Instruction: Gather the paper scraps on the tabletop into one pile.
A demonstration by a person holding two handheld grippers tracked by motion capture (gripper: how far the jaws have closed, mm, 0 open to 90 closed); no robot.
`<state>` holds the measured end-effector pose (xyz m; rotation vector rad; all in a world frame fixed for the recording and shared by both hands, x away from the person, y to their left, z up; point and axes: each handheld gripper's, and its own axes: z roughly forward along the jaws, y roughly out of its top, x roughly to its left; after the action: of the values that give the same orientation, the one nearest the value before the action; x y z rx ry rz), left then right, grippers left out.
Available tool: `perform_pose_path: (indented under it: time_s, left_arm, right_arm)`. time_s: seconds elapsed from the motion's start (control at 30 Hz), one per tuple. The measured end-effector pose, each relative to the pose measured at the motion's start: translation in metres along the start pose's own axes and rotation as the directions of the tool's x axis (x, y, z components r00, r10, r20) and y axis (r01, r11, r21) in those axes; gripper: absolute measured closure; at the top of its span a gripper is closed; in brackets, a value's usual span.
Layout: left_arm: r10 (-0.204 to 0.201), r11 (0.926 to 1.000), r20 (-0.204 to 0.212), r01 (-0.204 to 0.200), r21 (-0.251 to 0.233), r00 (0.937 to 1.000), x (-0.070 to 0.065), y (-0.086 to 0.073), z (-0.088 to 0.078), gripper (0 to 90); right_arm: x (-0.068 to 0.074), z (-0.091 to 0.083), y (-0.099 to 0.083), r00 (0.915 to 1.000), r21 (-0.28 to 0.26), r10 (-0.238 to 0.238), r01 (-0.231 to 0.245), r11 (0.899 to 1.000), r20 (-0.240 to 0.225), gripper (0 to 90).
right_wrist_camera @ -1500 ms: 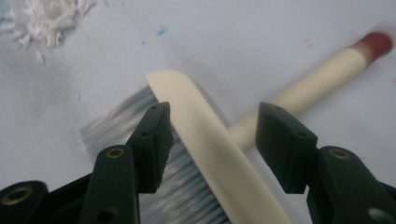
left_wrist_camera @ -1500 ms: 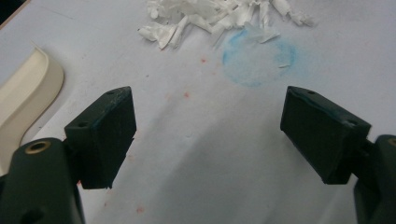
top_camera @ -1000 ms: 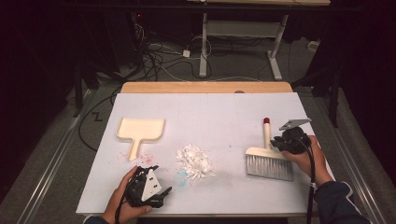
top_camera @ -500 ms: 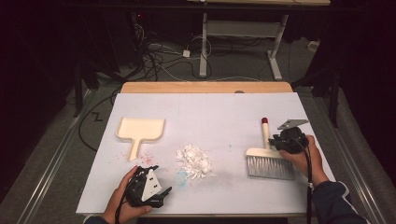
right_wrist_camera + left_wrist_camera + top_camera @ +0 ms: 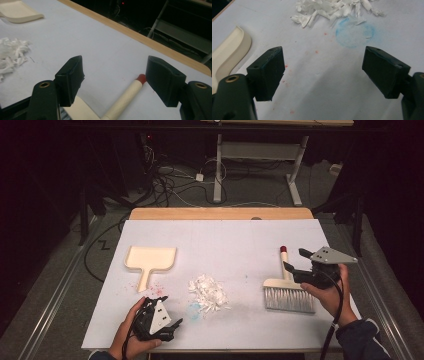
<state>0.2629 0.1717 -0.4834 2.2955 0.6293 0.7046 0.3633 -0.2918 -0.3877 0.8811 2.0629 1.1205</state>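
A cream hand brush (image 5: 290,292) with a red-tipped handle (image 5: 283,251) lies on the white table cover (image 5: 225,240) at the right. My right gripper (image 5: 295,259) hovers just above that handle, and its jaws have just been opening. In the right gripper view the handle (image 5: 125,98) lies on the table below the open right gripper (image 5: 115,75), untouched. A cream dustpan (image 5: 150,261) sits at the left, with a pile of white paper shreds (image 5: 207,292) in the middle. My left gripper (image 5: 171,311) rests near the front edge, open and empty (image 5: 324,72), facing the shreds (image 5: 329,10).
A faint blue ring stain (image 5: 355,32) and red specks mark the cover in front of the shreds. A wooden table edge (image 5: 220,213) runs along the far side. Beyond it stand desk legs (image 5: 217,170) and cables on the floor.
The right gripper has opened, let go of the brush handle and lifted off it. The brush lies where it was. The left gripper has not moved.
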Motion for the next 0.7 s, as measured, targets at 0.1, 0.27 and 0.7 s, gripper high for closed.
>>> perform_pose_path:
  time_s: [0.1,0.27,0.7]
  left_arm:
    - [-0.004,1.0,-0.002,0.004,-0.002,1.0,0.001,0.0,-0.001,17.2]
    - [-0.011,0.9999,-0.01,0.011,-0.004,0.9999,0.002,0.0,0.0,17.2]
    - [-0.038,0.9991,-0.037,0.038,-0.018,0.9986,0.006,0.001,-0.002,17.2]
  right_arm:
    - [0.008,-0.009,-0.001,0.9995,-0.026,-0.022,0.022,0.999,0.021,25.2]
    - [0.018,-0.025,-0.007,0.9985,-0.048,-0.039,0.041,0.998,0.039,22.9]
    - [0.043,-0.045,-0.053,0.9956,-0.072,-0.09,0.092,0.993,0.025,17.7]
